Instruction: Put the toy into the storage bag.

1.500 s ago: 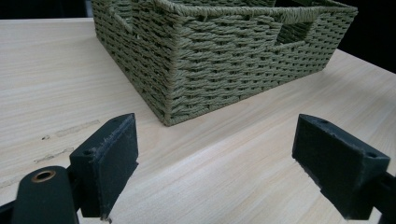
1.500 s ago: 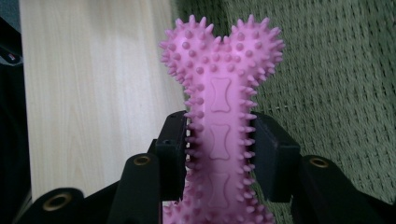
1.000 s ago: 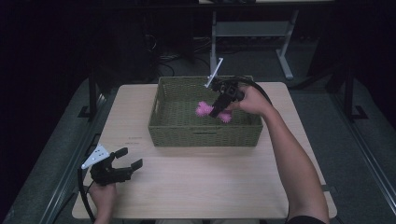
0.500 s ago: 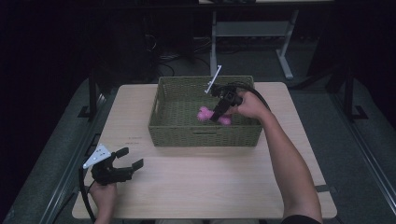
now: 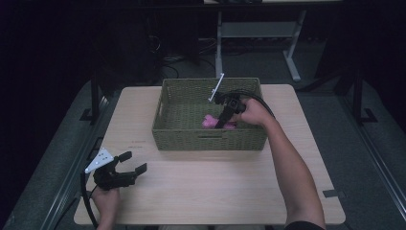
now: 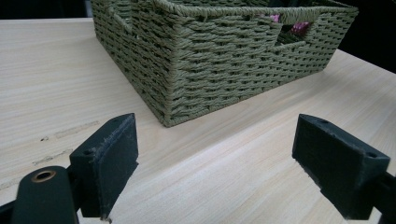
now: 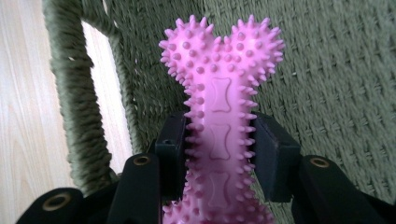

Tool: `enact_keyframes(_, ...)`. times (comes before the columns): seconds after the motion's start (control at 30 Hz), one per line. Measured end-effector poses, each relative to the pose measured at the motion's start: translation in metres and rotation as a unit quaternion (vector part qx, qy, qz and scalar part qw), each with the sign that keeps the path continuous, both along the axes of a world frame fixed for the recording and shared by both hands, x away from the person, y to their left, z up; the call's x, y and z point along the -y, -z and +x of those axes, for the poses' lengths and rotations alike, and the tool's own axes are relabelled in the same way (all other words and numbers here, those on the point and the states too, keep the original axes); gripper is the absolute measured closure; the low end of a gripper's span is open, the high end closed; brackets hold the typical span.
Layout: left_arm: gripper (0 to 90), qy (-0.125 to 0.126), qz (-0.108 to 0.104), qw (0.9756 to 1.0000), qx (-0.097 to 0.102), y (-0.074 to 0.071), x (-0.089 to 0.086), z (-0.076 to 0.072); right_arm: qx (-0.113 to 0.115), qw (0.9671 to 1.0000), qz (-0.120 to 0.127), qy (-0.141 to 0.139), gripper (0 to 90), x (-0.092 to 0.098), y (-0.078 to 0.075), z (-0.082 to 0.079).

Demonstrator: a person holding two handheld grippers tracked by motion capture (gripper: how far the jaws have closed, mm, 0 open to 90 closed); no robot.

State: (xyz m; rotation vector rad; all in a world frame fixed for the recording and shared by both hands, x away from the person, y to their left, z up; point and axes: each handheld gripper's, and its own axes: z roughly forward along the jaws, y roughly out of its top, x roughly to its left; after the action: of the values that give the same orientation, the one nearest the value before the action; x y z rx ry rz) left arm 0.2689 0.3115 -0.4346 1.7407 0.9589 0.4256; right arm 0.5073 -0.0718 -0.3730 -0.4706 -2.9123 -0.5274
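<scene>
Sinking lower into the woven basket (image 5: 191, 136) since a second ago: right gripper (image 5: 221, 123), jaws clamping the shaft of the pink spiky bone toy (image 7: 219, 107). Nearest, resting on the wooden table (image 5: 215, 191) at its front left corner: left gripper (image 5: 131, 163), jaws gaping wide, gripping nothing. Farther off, hanging inside the basket near its front wall: the toy, knobbed end pointing at the woven floor.
</scene>
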Motion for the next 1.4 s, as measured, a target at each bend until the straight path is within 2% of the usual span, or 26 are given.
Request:
enact_keyframes(0.43, 13.9, -0.001, 0.001, 1.0000, 0.001, 0.000, -0.001, 0.000, -0.011, 0.9999, 0.009, -0.003, 55.2, -0.004, 0.004, -0.001)
enact_keyframes(0.53, 13.9, -0.001, 0.001, 1.0000, 0.001, 0.000, 0.000, 0.000, -0.011, 0.9994, 0.031, 0.005, 55.6, -0.002, -0.002, 0.000)
enact_keyframes(0.73, 13.9, -0.001, 0.002, 1.0000, 0.001, 0.000, 0.001, 0.000, -0.004, 0.9996, 0.024, 0.013, 53.5, 0.002, -0.007, -0.002)
enact_keyframes(0.93, 13.9, 0.001, 0.001, 1.0000, 0.000, 0.000, 0.001, 0.000, -0.002, 0.9992, 0.032, 0.022, 50.2, 0.005, -0.010, -0.005)
enact_keyframes(1.4, 13.9, 0.001, 0.002, 1.0000, 0.000, 0.000, 0.001, 0.000, 0.010, 0.9985, 0.036, 0.041, 43.4, 0.019, -0.018, -0.010)
